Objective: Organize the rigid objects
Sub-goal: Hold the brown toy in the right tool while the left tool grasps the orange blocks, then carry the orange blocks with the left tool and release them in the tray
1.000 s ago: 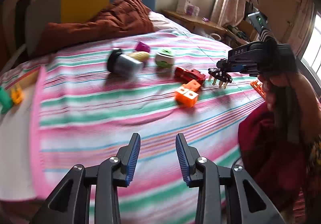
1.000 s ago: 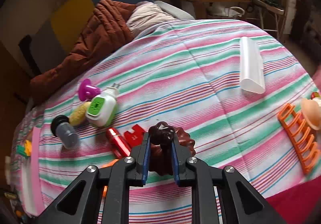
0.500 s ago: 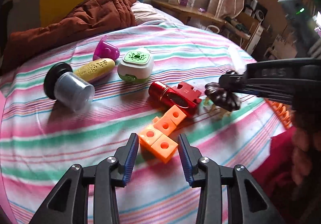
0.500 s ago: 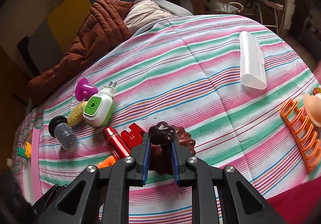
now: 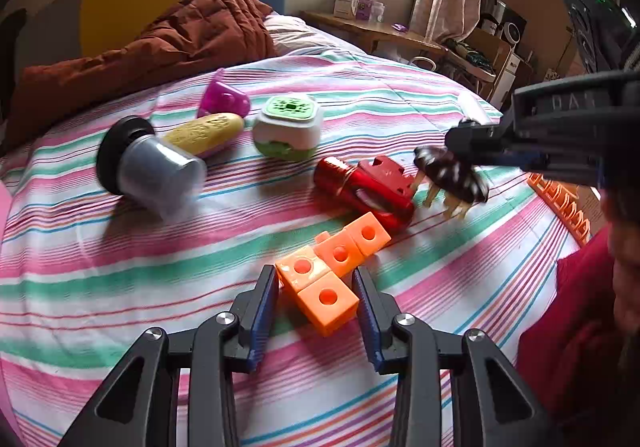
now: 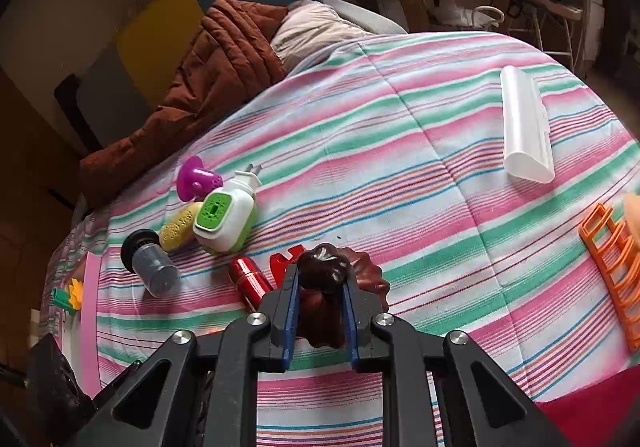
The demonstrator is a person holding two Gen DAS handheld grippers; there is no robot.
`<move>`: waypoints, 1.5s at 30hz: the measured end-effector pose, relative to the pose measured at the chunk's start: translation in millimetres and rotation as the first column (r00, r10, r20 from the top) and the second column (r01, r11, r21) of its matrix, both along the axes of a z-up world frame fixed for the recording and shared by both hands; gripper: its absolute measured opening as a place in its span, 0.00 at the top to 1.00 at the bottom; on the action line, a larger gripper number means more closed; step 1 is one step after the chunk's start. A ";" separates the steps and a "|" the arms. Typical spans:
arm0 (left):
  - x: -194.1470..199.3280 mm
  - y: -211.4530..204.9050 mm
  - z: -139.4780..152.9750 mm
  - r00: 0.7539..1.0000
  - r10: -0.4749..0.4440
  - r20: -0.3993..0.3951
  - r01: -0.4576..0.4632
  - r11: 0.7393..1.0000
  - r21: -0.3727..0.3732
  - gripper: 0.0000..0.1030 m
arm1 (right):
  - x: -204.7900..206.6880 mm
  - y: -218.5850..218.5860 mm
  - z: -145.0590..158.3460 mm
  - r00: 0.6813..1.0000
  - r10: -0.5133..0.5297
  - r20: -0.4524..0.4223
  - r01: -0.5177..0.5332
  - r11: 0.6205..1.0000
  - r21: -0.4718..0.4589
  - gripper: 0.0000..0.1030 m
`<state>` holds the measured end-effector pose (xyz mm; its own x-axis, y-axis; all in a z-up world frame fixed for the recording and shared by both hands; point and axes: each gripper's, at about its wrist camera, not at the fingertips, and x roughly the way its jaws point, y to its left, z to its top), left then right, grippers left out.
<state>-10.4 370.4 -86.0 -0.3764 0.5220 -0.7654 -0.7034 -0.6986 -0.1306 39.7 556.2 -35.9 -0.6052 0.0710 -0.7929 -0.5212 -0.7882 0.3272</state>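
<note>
Orange linked cubes (image 5: 329,275) are lying flat on the striped bed, near a red car (image 5: 366,185), while a brown hair claw (image 6: 322,271) is hanging clamped above

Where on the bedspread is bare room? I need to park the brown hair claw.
Free: the wide striped stretch between the white case, the orange rack and the brown quilt. Crowded: around the red toy and green-white plug-in.

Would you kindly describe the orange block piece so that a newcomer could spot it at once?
Look at the striped bedspread, at the near end of the toy cluster, just in front of the red toy car. The orange blocks lie between the left gripper's closing fingers. It is the only piece made of joined cubes, each with a round hole.
</note>
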 end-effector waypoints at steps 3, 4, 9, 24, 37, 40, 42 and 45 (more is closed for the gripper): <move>1.1 -14.4 -0.6 1.000 0.014 -0.001 -0.014 1.000 0.018 0.63 | 0.2 -4.0 5.0 0.999 0.026 -0.036 -0.026 1.000 -0.002 0.81; 1.9 -19.3 -0.7 1.000 0.019 0.001 -0.019 0.999 0.025 0.63 | -0.5 -5.9 6.3 0.998 0.042 -0.050 -0.042 0.999 -0.006 0.81; 7.1 -36.9 -1.5 1.000 0.020 0.003 -0.020 0.999 0.046 0.63 | -7.6 -20.9 9.1 0.986 0.139 -0.091 -0.142 0.990 -0.027 0.81; 17.7 -74.7 3.6 0.995 0.087 0.054 -0.093 0.987 0.129 0.64 | -18.8 -55.7 14.6 0.960 0.278 -0.035 -0.270 0.952 0.144 0.81; 28.6 -121.0 26.4 0.994 0.109 0.016 -0.110 0.976 0.190 0.64 | -20.7 -69.1 16.9 0.945 0.326 -0.015 -0.316 0.925 0.211 0.81; 27.1 -136.9 37.9 0.990 0.140 -0.006 -0.135 0.969 0.205 0.64 | -20.6 -68.5 17.0 0.947 0.321 -0.019 -0.310 0.928 0.207 0.81; 24.4 -149.0 43.6 0.986 0.163 -0.021 -0.155 0.965 0.210 0.63 | -20.8 -68.6 16.7 0.948 0.317 -0.014 -0.307 0.929 0.207 0.81; 16.5 -170.6 49.9 0.978 0.208 -0.030 -0.197 0.957 0.214 0.64 | -20.6 -68.8 16.9 0.949 0.315 -0.016 -0.306 0.930 0.203 0.81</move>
